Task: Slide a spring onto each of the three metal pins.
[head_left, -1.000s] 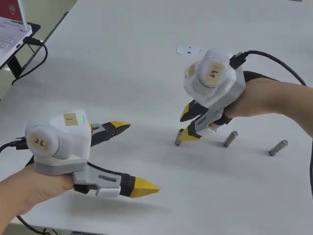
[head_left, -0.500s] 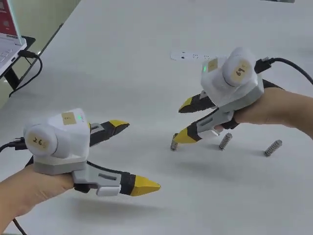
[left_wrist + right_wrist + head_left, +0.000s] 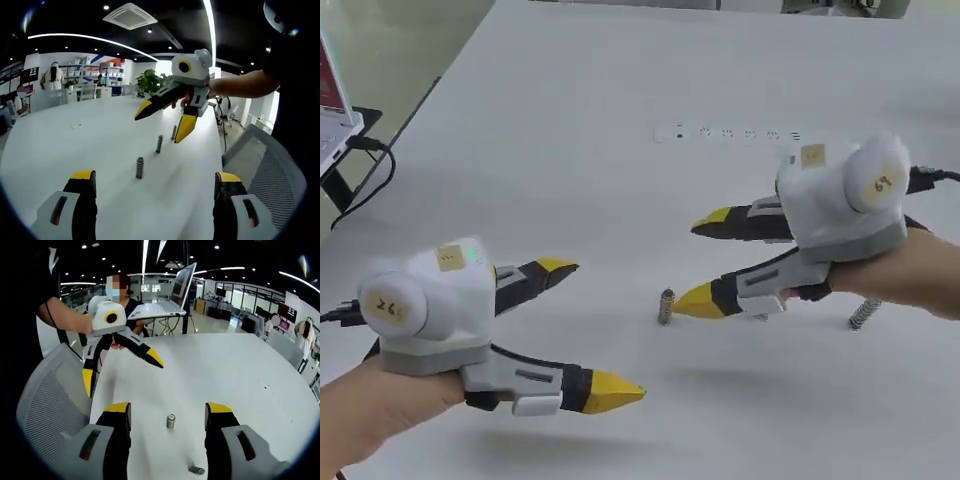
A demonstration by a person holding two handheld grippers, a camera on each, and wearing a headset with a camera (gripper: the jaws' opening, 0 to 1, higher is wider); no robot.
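Three small metal springs stand upright on the white table [image 3: 570,150]. The leftmost spring [image 3: 666,306] [image 3: 140,167] [image 3: 171,421] stands just ahead of my right gripper [image 3: 695,262] [image 3: 167,409], which hovers open and level with nothing between its fingers. A second spring [image 3: 159,143] [image 3: 196,470] lies under that gripper, and the rightmost spring [image 3: 861,313] [image 3: 174,132] is beside the hand. My left gripper [image 3: 592,330] [image 3: 155,176] is open and empty at the near left, pointing toward the springs. Any pins inside the springs are hidden.
A white power strip [image 3: 725,132] lies at the far middle of the table. An open laptop [image 3: 165,295] stands off the left edge with a cable [image 3: 375,175]. A grey mesh chair [image 3: 50,400] is close behind the person.
My right gripper has lifted off the leftmost spring, levelled out and drawn back to the right. The spring stays standing. The left gripper has hardly moved; the head camera has shifted.
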